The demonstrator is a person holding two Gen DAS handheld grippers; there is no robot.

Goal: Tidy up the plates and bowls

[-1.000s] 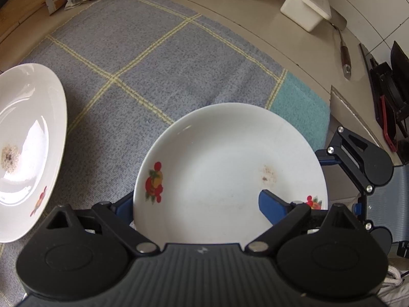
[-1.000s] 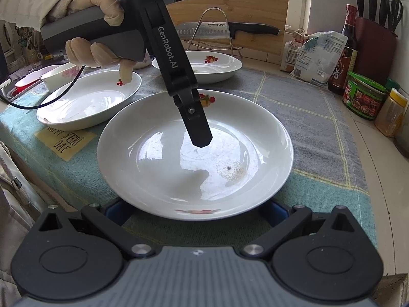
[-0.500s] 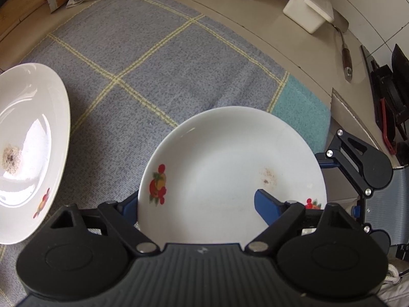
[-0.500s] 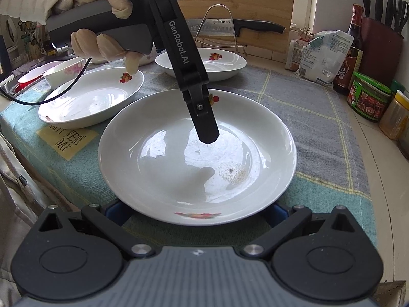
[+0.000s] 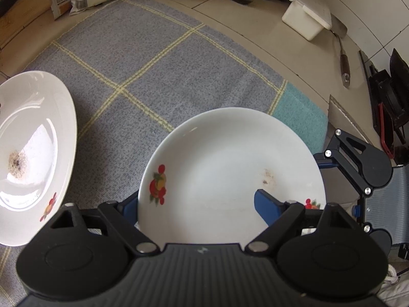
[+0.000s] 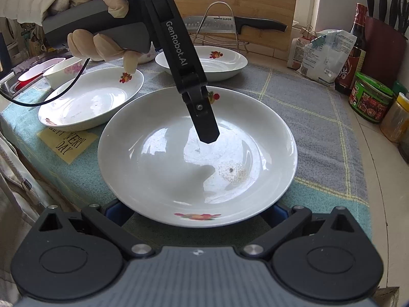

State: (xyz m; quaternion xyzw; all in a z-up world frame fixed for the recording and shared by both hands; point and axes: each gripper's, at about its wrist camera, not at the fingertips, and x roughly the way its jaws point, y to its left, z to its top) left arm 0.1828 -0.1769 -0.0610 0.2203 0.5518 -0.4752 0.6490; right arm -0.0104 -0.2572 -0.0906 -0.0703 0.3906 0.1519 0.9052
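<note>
I judge the sorting has barely got going: nothing is stacked, and every dish I can see lies on its own on the checked cloth. The near plate, white with fruit prints and a small brown smear in its well, sits flat at the cloth's front edge. My left gripper comes down steeply over its far rim, one blue finger inside the well and the other outside, behind the rim. Its jaws have just been narrowing, with the rim between them, but from the right wrist view the inner finger seems to hang a little above the glaze, so I read it as straddling the rim without pinching it yet. My right gripper sits low at the plate's near edge, its blue fingers spread to either side and mostly hidden under the rim; they look released, nothing gripped. Still to deal with: a second plate just beside the first on the left, a third plate further back near the wire rack, and a small flowered bowl at the far left, partly hidden by the gloved hand. So the first pickup is only being set up, and all the gathering is left.
</note>
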